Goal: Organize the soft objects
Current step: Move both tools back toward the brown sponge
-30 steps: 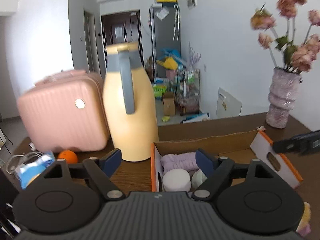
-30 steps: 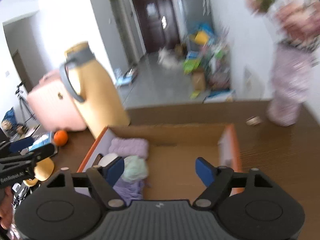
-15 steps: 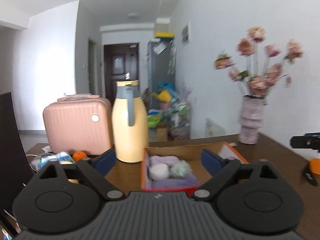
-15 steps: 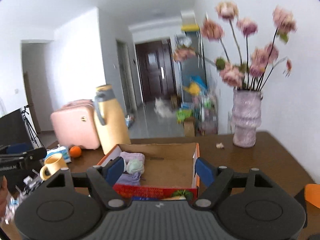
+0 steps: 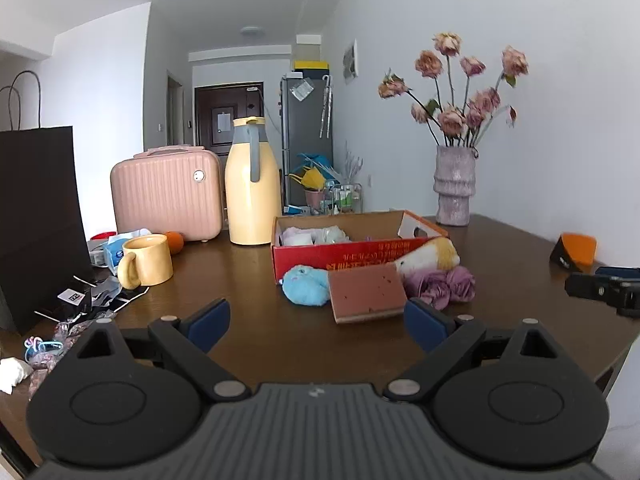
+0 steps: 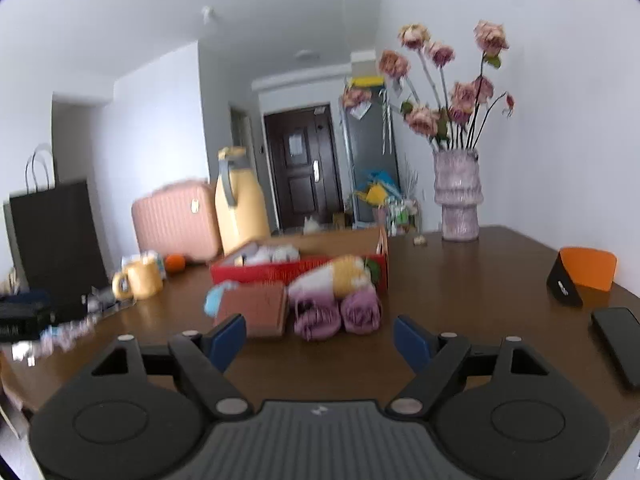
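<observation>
A red cardboard box [image 5: 344,254] [image 6: 300,270] sits mid-table with several pale soft items inside. In front of it lie a blue plush [image 5: 306,284] [image 6: 214,300], a brown sponge block [image 5: 366,292] [image 6: 256,308], a yellow-and-white plush [image 5: 430,254] [image 6: 332,276] and purple rolled cloths [image 5: 444,286] [image 6: 340,314]. My left gripper [image 5: 316,322] is open and empty, well short of the sponge. My right gripper [image 6: 320,340] is open and empty too, just short of the purple cloths.
A yellow jug [image 5: 252,184], a pink case [image 5: 166,194], a yellow mug [image 5: 146,260], an orange [image 5: 174,242] and a black bag [image 5: 38,220] stand on the left. A vase of flowers [image 5: 454,190] is at the back right. An orange-black holder [image 6: 582,274] and a dark phone [image 6: 618,344] lie at the right.
Both grippers have pulled back from over the box toward the table's near edge and sunk lower. The soft items in front of the box have come into view. The left jaws stand slightly wider.
</observation>
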A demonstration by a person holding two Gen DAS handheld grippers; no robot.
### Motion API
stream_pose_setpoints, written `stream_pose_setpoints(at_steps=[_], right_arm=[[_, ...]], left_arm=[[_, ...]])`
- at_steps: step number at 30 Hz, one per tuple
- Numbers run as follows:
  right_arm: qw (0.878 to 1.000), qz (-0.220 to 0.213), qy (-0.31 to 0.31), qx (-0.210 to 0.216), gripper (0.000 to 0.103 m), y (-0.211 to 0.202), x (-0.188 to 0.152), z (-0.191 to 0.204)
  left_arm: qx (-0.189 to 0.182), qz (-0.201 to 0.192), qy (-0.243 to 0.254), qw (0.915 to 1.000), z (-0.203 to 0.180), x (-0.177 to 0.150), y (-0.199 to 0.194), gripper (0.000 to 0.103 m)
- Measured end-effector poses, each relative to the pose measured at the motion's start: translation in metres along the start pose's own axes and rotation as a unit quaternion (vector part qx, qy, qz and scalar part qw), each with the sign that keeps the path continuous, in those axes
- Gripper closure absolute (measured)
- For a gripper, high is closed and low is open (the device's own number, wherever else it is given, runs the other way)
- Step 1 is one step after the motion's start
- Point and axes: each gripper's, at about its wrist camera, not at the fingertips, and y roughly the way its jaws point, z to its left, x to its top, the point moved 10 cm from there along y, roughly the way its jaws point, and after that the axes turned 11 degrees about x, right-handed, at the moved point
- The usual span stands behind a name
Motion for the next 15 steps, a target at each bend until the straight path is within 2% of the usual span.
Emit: stream_pose_setpoints(at_steps=[2, 7, 15], right_arm=[[1.000, 0.000, -0.006, -0.006, 0.023, 0.001, 0.000, -0.001], [1.000, 0.010, 0.012, 0.021, 0.024, 0.021, -0.006, 0.006], [0.997, 0.053, 0.025, 0.055, 0.033, 0.106, -0.004, 0.004]], left_arm=[[-0.001, 0.006, -0.007, 1.0000, -0.002, 0.000, 0.006, 0.008], [-0.005, 0.034, -0.013, 0.9993, -0.007, -0.007, 0.028, 0.019], [-0.016, 0.084, -0.016, 0.9962, -0.019, -0.014, 0.107, 0.042]])
